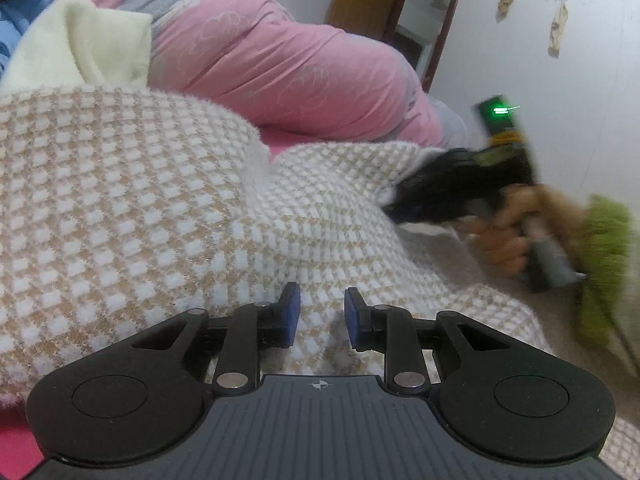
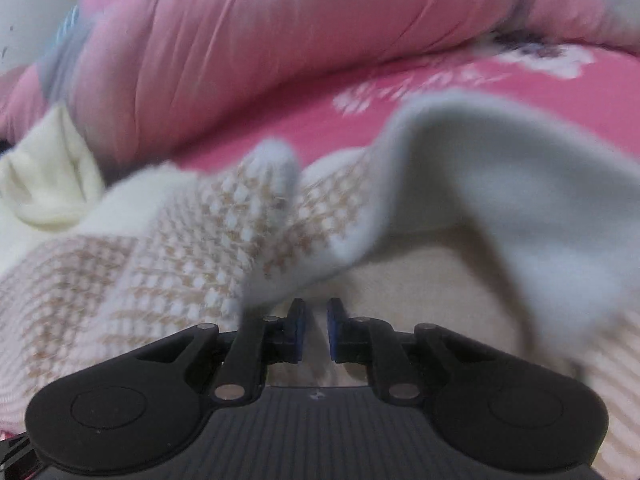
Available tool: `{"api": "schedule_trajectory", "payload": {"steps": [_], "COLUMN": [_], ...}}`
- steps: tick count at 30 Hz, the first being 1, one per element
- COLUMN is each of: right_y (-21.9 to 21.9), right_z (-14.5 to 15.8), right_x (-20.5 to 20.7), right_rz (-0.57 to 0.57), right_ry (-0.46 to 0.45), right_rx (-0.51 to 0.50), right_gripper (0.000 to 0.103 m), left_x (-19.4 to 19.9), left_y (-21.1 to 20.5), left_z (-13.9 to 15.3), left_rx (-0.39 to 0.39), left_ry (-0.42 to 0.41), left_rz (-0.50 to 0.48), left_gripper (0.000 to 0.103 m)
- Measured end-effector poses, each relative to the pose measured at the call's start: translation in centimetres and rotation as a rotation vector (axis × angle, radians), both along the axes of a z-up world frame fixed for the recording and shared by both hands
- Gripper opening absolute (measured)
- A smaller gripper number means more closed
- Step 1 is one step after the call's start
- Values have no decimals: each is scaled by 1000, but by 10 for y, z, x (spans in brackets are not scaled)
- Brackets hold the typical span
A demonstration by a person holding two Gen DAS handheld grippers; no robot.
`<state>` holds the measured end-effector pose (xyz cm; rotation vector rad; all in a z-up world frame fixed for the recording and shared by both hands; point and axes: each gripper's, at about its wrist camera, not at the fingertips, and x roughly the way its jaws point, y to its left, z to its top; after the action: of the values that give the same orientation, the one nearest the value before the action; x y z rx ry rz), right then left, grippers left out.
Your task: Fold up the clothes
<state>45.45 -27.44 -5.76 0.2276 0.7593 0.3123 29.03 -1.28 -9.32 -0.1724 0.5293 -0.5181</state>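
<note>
The checked knit garment (image 1: 140,200), white and tan, lay spread over the bed and filled the centre and left of the left wrist view. The left hand-held gripper (image 1: 322,314) stood at lower centre, its blue-padded fingers apart with nothing between them, over the knit. At right of that frame the right hand-held gripper (image 1: 420,196), blurred, met a raised edge of the garment; a hand (image 1: 504,240) gripped its handle beside a green sleeve (image 1: 604,256).

In the right wrist view the right hand-held gripper (image 2: 315,330) showed a narrow gap between its pads; a fold of the garment (image 2: 248,232) rose just beyond the fingertips, and whether cloth was clamped could not be told. A pink quilt (image 1: 280,64) lay across the upper part of both views, a cream garment (image 1: 80,40) at upper left, and the pink floral sheet (image 2: 480,76) at upper right.
</note>
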Motion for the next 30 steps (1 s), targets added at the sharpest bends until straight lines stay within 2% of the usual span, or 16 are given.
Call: {"api": "schedule_trajectory", "payload": {"steps": [3,7,11,13,15,19,20,22,23,24,27,28,30], "right_y": [-1,-3,-10,-12,-14,-26,-31,-42,-44,-44,-35,-33,-25], "right_z": [-11,-25,-28,-26,-22,7,15,29,34,40,43,38,19], "right_x": [34,77,97,108,116,100,92,76,69,62,54,57,66], "right_rz": [-16,-42,-101,-168,-184,-122,-102,-52,-34,-10,7,18,75], "right_ry": [24,52,-13,-21,5,-34,-38,-17,-5,-3,-31,-12,53], "right_rx": [57,134,295,335,331,354,376,422,417,374,161,121,56], "right_gripper": [9,8,8,8,8,11,14,30,37,37,36,33,15], "left_x": [-4,-6,-5,-5,-5,-3,-3,-2,-2,-2,-2,-2,-2], "left_y": [7,5,8,7,7,6,7,6,6,6,6,6,6], "left_z": [0,-1,-3,-3,-3,-3,-3,-3,-3,-3,-2,-2,-2], "left_rx": [-33,-27,-31,-32,-33,-37,-38,-39,-38,-37,-37,-37,-39], "left_ry": [0,-5,-4,-3,-2,-2,-2,-1,-1,-1,-1,-1,-1], "left_rz": [-7,-8,-10,-10,-10,-11,-11,-11,-11,-10,-10,-10,-10], "left_gripper": [25,25,25,25,25,25,25,25,25,25,25,25,25]}}
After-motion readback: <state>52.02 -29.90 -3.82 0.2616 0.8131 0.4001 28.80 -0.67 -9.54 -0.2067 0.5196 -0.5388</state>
